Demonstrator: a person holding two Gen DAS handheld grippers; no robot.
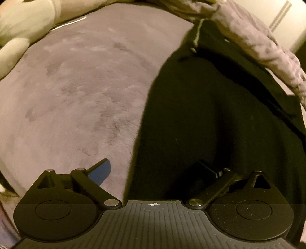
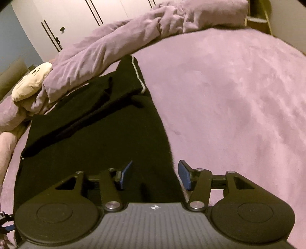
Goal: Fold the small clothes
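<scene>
One black garment (image 2: 99, 138) spread flat on the bed (image 2: 239, 107), folded lengthwise, with a thin pale stripe (image 2: 140, 80) along its far end toward 12 o'clock in the right wrist view. In the left wrist view, same black garment (image 1: 210, 118) filling the half from 1 to 5 o'clock, its straight edge running from 12 down to 6.

Right hand-held gripper (image 2: 155, 177) tilted steeply down over the near end of the garment, released: two blue-padded fingers (image 2: 184, 177) standing apart, one above the black cloth at 7 o'clock of the gap, the other just past the garment's right edge over the mauve cover, nothing pinched between them.

Left hand-held gripper (image 1: 155, 170) likewise pitched down and released, fingers spread wide: the left blue pad (image 1: 101, 171) over bare bed cover (image 1: 76, 95), the right one dark against the black fabric, astride the garment's edge, no cloth clamped.

One rumpled mauve duvet (image 2: 107, 49) bunched along the far side of the bed, touching the garment's far end. One cream plush toy (image 2: 31, 82) at 9 o'clock in the right wrist view, resting against the duvet. White wardrobe doors (image 2: 76, 17) behind, at 11 o'clock.
</scene>
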